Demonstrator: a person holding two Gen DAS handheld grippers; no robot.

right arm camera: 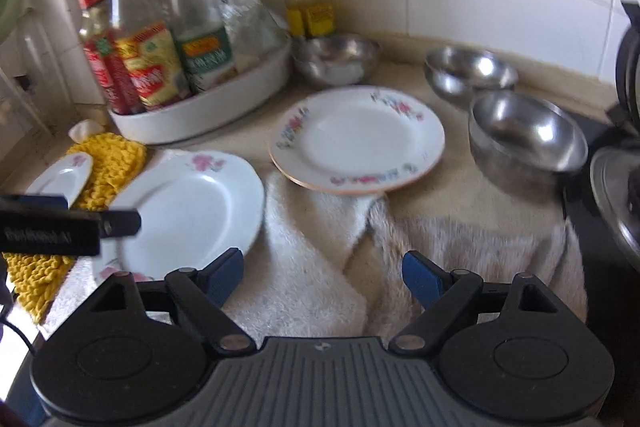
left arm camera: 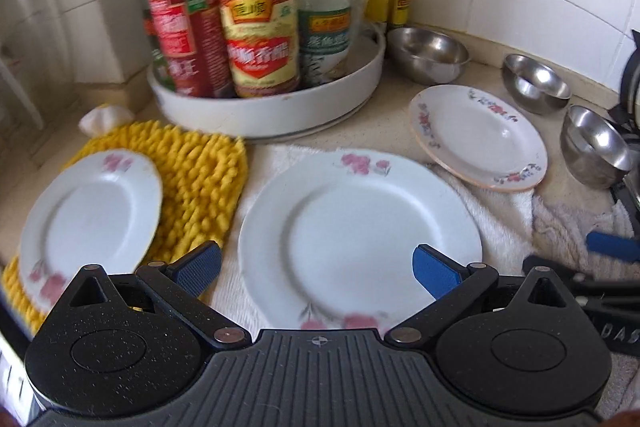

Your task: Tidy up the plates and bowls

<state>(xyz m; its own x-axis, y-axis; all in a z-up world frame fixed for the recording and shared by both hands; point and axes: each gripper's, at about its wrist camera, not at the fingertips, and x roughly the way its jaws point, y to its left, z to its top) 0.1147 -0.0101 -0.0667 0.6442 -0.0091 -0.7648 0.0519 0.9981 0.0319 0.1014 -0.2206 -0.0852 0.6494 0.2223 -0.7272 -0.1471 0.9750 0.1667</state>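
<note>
- The left gripper [left arm camera: 316,269] has its jaws spread wide and holds nothing; it hangs over the near part of the big plate [left arm camera: 360,243], which lies on a white towel [left arm camera: 500,219].
- The right gripper [right arm camera: 323,275] is just as wide open and empty, poised above bare towel, with the big plate just to its left.
- Beyond them, a second plate [left arm camera: 90,215] sits partly on a yellow knitted mat [left arm camera: 200,179], and a flowered plate [right arm camera: 358,139] rests with one edge on the towel.
- Three steel bowls [right arm camera: 524,139] stand apart near the wall, none nested.
- A white tray [left arm camera: 272,107] of bottles fills the corner; the blur hides detail there.
- Judged from this, sorting has barely begun: no stacks yet, with every plate and bowl left to gather.
</note>
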